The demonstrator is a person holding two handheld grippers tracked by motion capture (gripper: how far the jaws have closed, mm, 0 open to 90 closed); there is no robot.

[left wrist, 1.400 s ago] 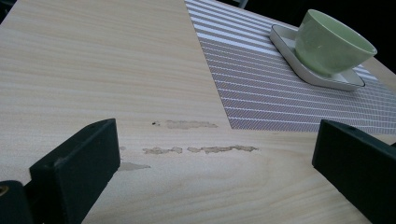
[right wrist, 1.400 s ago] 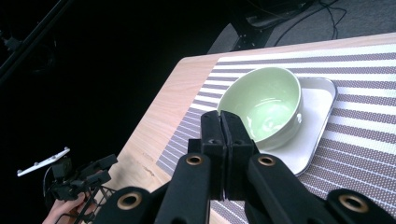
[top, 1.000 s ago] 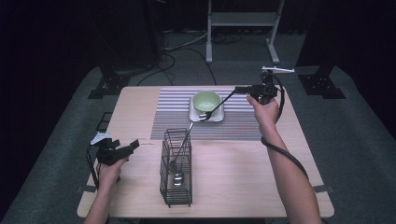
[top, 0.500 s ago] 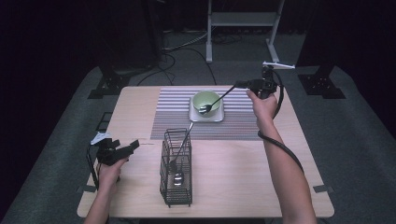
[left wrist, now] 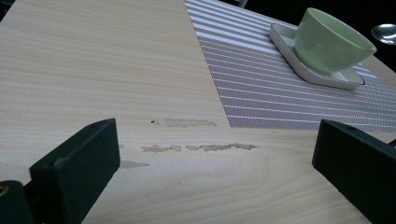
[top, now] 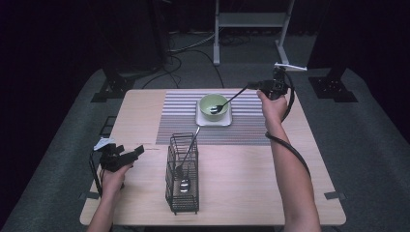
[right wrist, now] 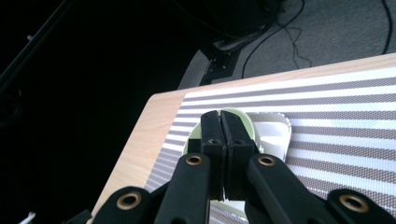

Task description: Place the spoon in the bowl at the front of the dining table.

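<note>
My right gripper (top: 250, 87) is shut on the handle of a metal spoon (top: 227, 101), above the far right of the table. The spoon slants down, its scoop resting in a pale green bowl (top: 207, 102). That bowl sits on a white square plate (top: 200, 120). In the right gripper view the shut jaws of the right gripper (right wrist: 220, 116) cover the handle and most of the bowl (right wrist: 246, 119). My left gripper (top: 137, 151) rests open near the table's left edge with nothing in it. In its own view, past the left gripper (left wrist: 217, 135), the bowl (left wrist: 327, 42) and the spoon's scoop (left wrist: 385, 32) appear.
A black wire basket (top: 183, 193) stands at front centre with a couple of metal utensils (top: 186, 154) leaning in it. A striped placemat (top: 179, 121) lies under the plate. The wooden table (top: 251, 183) is bare between the basket and the right forearm.
My right gripper has lifted and drawn back slightly, which carried the spoon's scoop from the plate's front edge up into the green bowl. The left gripper has stayed put.
</note>
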